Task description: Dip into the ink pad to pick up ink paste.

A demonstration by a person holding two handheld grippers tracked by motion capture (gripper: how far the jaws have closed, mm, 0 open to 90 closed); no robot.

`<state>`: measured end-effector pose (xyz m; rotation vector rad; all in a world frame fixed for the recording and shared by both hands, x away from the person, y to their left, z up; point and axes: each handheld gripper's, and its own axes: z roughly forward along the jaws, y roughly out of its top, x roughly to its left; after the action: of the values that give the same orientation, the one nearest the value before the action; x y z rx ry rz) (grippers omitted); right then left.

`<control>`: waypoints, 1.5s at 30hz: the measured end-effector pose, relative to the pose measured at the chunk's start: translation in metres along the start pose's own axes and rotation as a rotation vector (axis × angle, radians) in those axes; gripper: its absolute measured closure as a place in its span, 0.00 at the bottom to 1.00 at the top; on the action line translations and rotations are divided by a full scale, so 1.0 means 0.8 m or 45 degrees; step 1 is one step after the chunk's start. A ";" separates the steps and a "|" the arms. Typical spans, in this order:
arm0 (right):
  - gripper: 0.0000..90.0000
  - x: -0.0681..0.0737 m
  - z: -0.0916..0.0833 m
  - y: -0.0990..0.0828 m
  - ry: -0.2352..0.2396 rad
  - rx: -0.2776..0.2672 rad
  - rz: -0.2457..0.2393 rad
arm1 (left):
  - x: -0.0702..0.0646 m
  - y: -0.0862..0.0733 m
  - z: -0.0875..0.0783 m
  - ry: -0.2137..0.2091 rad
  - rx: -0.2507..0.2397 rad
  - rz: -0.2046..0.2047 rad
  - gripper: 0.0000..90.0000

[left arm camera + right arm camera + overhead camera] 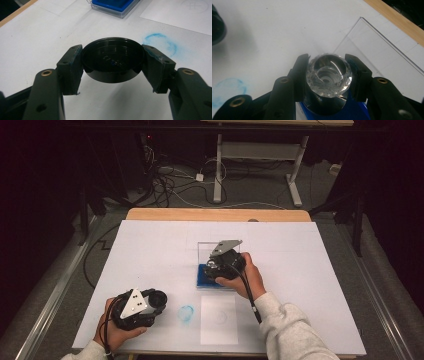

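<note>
In the lower left of the high view, the left gripper (156, 301) rests on the white table (310, 285); the right gripper (216, 268) is at centre over a blue tray (202, 275). In the left gripper view, jaws clamp a black round lid (112, 60) at centre. In the right gripper view, jaws squeeze a clear faceted knob (328, 75) at centre.

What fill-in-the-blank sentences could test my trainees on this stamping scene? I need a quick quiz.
1. The left gripper holds a round black ____ between its jaws.
2. The right gripper is shut on a stamp's faceted clear knob, over the ____ ink pad.
3. The smudged ring on the white sheet is ____ in colour.
4. The ink pad's clear lid stands ____.

Missing words: cap; blue; blue; open
</note>
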<state>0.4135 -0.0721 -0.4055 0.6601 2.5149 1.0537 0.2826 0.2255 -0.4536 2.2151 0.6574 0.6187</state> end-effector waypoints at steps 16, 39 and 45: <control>0.63 0.004 0.031 0.000 0.009 0.050 0.008 | 0.000 -0.001 0.002 -0.003 0.014 0.015 0.40; 0.63 -0.004 0.038 -0.012 0.044 0.033 0.094 | -0.002 0.000 0.004 -0.018 0.029 0.031 0.40; 0.63 -0.007 0.038 -0.012 0.063 0.042 0.094 | -0.003 0.000 0.005 -0.016 0.033 0.034 0.40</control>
<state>0.4299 -0.0637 -0.4327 0.7502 2.5731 1.0684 0.2830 0.2218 -0.4564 2.2533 0.6329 0.6123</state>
